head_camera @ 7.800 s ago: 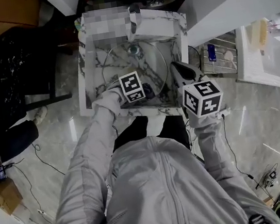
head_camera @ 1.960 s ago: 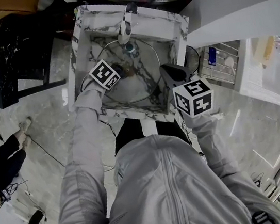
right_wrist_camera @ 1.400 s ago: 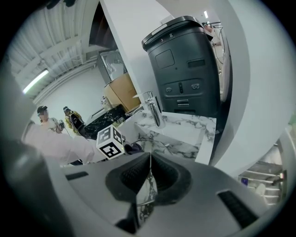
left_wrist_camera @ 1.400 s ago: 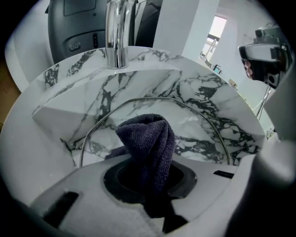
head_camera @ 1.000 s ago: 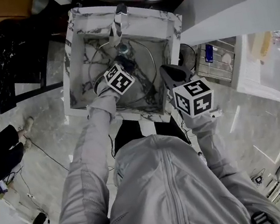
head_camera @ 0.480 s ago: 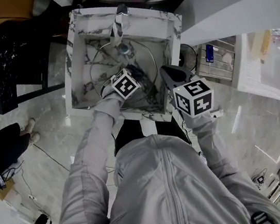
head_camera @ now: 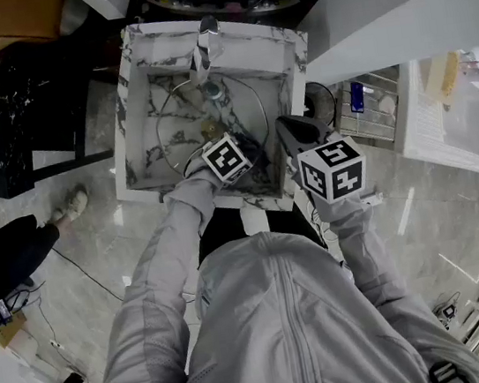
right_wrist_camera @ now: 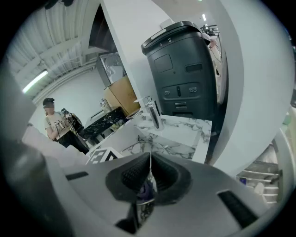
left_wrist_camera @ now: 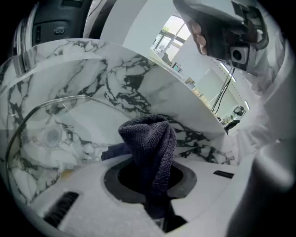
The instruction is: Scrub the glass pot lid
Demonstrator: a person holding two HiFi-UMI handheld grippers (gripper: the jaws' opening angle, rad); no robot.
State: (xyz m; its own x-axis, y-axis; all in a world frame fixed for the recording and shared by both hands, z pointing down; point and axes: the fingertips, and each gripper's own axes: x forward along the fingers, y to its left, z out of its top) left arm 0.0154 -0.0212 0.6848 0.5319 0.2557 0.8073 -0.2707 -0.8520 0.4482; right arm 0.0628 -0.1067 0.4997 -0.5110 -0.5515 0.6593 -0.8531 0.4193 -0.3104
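The glass pot lid point(head_camera: 193, 117) lies in the white marble sink point(head_camera: 125, 114), tilted against the basin, with its thin metal rim tracing a wide arc below the faucet point(head_camera: 204, 44). The left gripper point(head_camera: 241, 152) is down inside the sink at the near side of the lid, and its jaws are clamped on a dark, ribbed cloth point(left_wrist_camera: 150, 143) that bunches up out of them in a folded hump. In the left gripper view the lid's rim curves across the left of the basin and the veined marble shows through the glass, while the cloth points toward the sink's near wall; whether the cloth touches the glass cannot be told. The right gripper point(head_camera: 285, 126) sits at the sink's right near corner, above the rim, with its marker cube toward the person. In the right gripper view its jaws are pressed together on a thin upright edge that appears to be the rim of the lid, with the faucet and the marble sink top beyond. A dark grey machine point(right_wrist_camera: 185, 74) stands behind the sink, and a bystander point(right_wrist_camera: 53, 122) stands off to the left
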